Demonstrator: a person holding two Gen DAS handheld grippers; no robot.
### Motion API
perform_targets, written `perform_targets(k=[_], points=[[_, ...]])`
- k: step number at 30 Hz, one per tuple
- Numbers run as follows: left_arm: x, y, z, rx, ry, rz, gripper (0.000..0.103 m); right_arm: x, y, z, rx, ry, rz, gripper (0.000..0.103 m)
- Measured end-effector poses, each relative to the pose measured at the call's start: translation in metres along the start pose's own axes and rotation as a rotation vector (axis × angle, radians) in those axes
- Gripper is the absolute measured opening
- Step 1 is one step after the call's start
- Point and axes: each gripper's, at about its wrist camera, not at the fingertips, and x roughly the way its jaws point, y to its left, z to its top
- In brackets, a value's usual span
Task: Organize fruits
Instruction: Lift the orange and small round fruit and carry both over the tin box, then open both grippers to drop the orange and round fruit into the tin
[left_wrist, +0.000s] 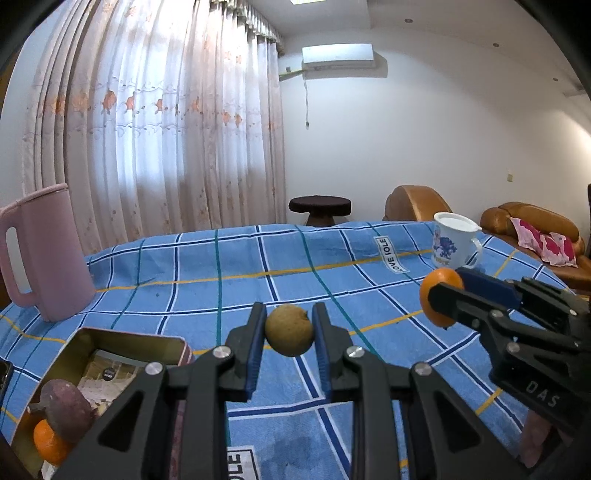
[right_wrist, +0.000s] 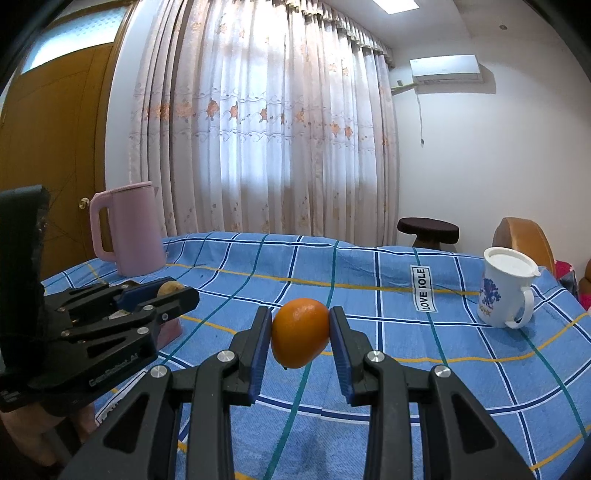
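Blue-padded fingers of the left gripper (left_wrist: 289, 334) pinch a small round tan-brown fruit (left_wrist: 289, 329), holding it above the blue plaid cloth (left_wrist: 258, 266) that covers the counter. The right gripper (right_wrist: 300, 334) is clamped on a smooth orange citrus fruit (right_wrist: 300, 333), also lifted off the cloth; in the left wrist view that fruit hangs to the right of the brown one, well apart from it.

At the near left corner sits an open gold-coloured rectangular tin (left_wrist: 122, 341), holding a dark purple rounded fruit (left_wrist: 68, 411) that rests against another orange (left_wrist: 50, 441). A tall pink plastic kettle (left_wrist: 44, 251) stands beyond the tin near the left edge. A white lidded mug with a blue floral print (right_wrist: 506, 288) stands close to the far right edge, where the cloth falls away toward a brown leather sofa (left_wrist: 532, 221). The middle of the cloth between kettle and mug is open.

A white tag (right_wrist: 423, 290) sewn on the cloth reads "LOVE SOLE". The right gripper's body carries the letters "DAS"; the lettering on the left gripper's side is too blurred to make out.
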Motion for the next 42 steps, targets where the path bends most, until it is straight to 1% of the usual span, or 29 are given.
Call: perform_targets(k=[4, 7, 10, 12, 17, 20, 23, 28, 34, 36, 39, 42], points=[[-0.008, 0.006, -0.004, 0.003, 0.027, 0.001, 0.026, 0.002, 0.006, 0.0, 0.003, 0.023, 0.024, 0.034], [-0.021, 0.022, -0.008, -0.015, 0.043, 0.011, 0.026, 0.005, 0.019, 0.002, 0.003, 0.045, 0.065, 0.034], [-0.041, 0.045, -0.01, -0.037, 0.045, 0.037, 0.026, 0.006, 0.041, 0.01, -0.015, 0.044, 0.129, 0.034], [-0.05, 0.062, -0.011, -0.056, 0.058, 0.059, 0.026, 0.009, 0.057, 0.015, -0.015, 0.051, 0.191, 0.034], [-0.072, 0.101, -0.02, -0.093, 0.08, 0.133, 0.026, 0.025, 0.106, 0.024, -0.037, 0.09, 0.329, 0.034], [-0.081, 0.12, -0.029, -0.112, 0.095, 0.167, 0.026, 0.034, 0.135, 0.025, -0.064, 0.122, 0.384, 0.034], [-0.085, 0.134, -0.039, -0.136, 0.11, 0.182, 0.026, 0.04, 0.16, 0.023, -0.093, 0.149, 0.425, 0.034], [-0.085, 0.149, -0.05, -0.165, 0.135, 0.197, 0.026, 0.051, 0.186, 0.015, -0.125, 0.194, 0.457, 0.034], [-0.082, 0.159, -0.059, -0.184, 0.156, 0.204, 0.026, 0.064, 0.196, 0.001, -0.127, 0.267, 0.458, 0.034], [-0.079, 0.16, -0.063, -0.189, 0.175, 0.201, 0.026, 0.067, 0.2, -0.004, -0.137, 0.293, 0.462, 0.035], [-0.072, 0.16, -0.067, -0.189, 0.206, 0.189, 0.026, 0.066, 0.201, -0.005, -0.143, 0.29, 0.459, 0.035], [-0.071, 0.158, -0.068, -0.184, 0.213, 0.189, 0.028, 0.067, 0.2, -0.004, -0.137, 0.298, 0.46, 0.035]])
